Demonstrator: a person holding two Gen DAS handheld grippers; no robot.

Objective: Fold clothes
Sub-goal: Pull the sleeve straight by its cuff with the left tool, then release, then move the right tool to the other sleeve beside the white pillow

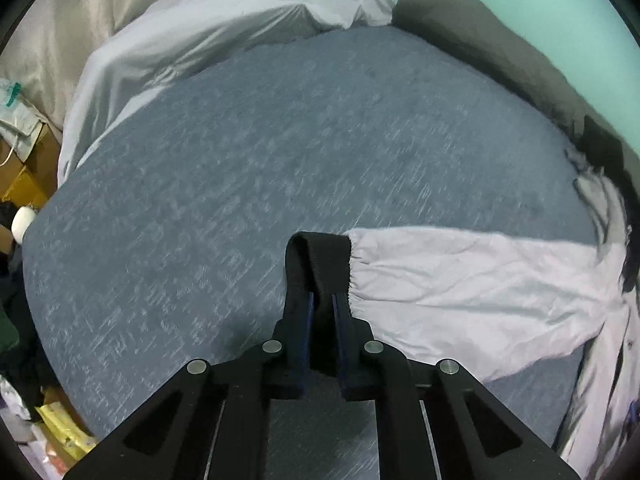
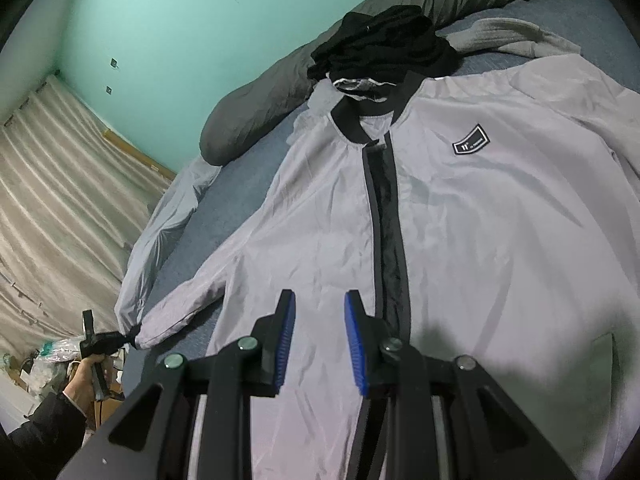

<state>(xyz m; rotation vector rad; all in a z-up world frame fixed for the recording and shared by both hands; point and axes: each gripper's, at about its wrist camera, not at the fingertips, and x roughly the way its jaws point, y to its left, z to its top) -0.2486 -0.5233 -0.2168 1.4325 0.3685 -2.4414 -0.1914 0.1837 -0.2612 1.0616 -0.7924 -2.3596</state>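
Observation:
A light grey jacket (image 2: 480,216) with a black collar, a black zip strip and a chest patch lies face up on the blue bed cover (image 1: 248,168). Its sleeve (image 1: 472,280) stretches out to the left. My left gripper (image 1: 322,296) is shut on the sleeve's black cuff (image 1: 320,256); the right wrist view shows the same gripper (image 2: 94,340) far left, held by a hand. My right gripper (image 2: 320,300) hovers open over the jacket's lower front, just left of the zip, with nothing between its blue pads.
A pile of black clothes (image 2: 384,48) lies above the collar, beside a grey garment (image 2: 512,40) and a dark grey pillow (image 2: 272,100). A pale sheet (image 1: 208,32) is bunched at the bed's far side. Curtains (image 2: 48,200) and floor clutter (image 1: 60,436) lie beyond the bed's edge.

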